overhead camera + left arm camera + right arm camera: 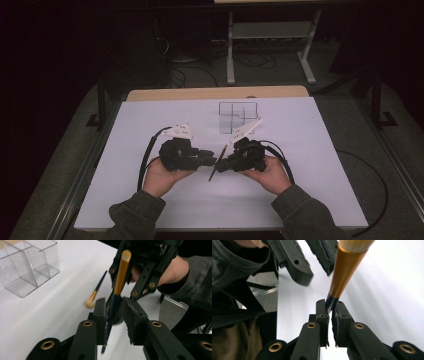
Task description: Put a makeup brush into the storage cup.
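White sheeting covers the table (pixel 310 165), dark floor all round, and the work sits near the middle, a little toward the near edge. The right gripper (pixel 329 305) is clamped tight on the slim make-up brush with dark handle, gold ferrule and pale bristles (pixel 343 272), gripping just below the ferrule. The left gripper (pixel 115 305) faces it with its jaws slightly parted: the handle runs between them along one pad, with a gap at the other, so it has no hold. The handover looks finished. To do it well, I would draw the left gripper straight back along its own line, without brushing the handle's free tip and twisting it in the right grip. The clear plastic organiser with square compartments (pixel 237 116) stands toward the far edge, well apart from the grippers, with bare table between. A second, similar brush (pixel 96 291) lies flat on that stretch, seen from the left gripper, so the carry should pass above it. Both side edges are far off, leaving ample room to swing.
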`<state>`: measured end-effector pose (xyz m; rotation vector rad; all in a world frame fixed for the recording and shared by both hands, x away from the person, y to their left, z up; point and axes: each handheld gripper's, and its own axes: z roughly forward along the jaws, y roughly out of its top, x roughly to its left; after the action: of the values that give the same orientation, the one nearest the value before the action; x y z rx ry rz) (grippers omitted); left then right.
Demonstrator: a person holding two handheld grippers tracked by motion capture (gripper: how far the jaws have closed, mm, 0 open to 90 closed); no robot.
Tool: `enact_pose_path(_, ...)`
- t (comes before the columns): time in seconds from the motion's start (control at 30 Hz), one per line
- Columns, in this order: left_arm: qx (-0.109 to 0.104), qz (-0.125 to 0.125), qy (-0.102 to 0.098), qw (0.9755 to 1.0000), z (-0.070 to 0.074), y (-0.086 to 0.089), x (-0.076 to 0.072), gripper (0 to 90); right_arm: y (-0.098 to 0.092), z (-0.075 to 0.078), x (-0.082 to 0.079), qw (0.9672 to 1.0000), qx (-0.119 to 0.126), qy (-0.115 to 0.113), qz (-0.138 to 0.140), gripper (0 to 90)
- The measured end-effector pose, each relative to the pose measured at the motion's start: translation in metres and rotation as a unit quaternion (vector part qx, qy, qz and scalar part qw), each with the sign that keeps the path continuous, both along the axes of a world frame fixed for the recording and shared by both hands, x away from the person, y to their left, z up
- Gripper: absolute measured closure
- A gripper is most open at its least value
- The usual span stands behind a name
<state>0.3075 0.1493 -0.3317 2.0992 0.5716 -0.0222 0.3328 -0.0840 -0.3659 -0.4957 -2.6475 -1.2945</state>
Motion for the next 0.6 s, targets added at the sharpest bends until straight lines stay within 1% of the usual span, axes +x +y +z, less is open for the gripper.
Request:
enact_pose_path(0.07,-0.001,0.005,0.0,1.0,-0.002,0.004,0.0,69.6,-0.002,0.0,0.002,0.9999,-0.007,-0.012,0.001,83.1)
enact_pose_path(0.13,0.002,0.01,0.001,0.9999,-0.004,0.009,-0.001,69.0,-0.004,0.001,0.004,0.9999,-0.012,-0.008,-0.005,83.1)
enact_pose_path(0.2,0.003,0.014,0.004,0.9999,-0.006,0.013,-0.002,68.6,-0.006,0.0,0.006,0.9997,-0.02,-0.011,-0.007,83.1)
enact_pose_path(0.23,0.004,0.017,0.004,0.9998,-0.008,0.014,-0.003,68.5,-0.007,0.0,0.006,0.9997,-0.022,-0.008,-0.009,83.1)
enact_pose_path(0.37,0.007,0.025,0.004,0.9997,-0.012,0.023,-0.004,67.4,-0.011,0.001,0.009,0.9992,-0.035,-0.012,-0.012,83.1)
enact_pose_path(0.5,0.008,0.035,0.007,0.9993,-0.015,0.03,-0.007,66.8,-0.012,0.007,0.012,0.9986,-0.048,-0.017,-0.015,83.1)
enact_pose_path(0.6,0.012,0.041,0.0,0.9991,-0.018,0.037,-0.008,66.5,-0.013,0.011,0.016,0.9978,-0.059,-0.028,-0.014,83.1)
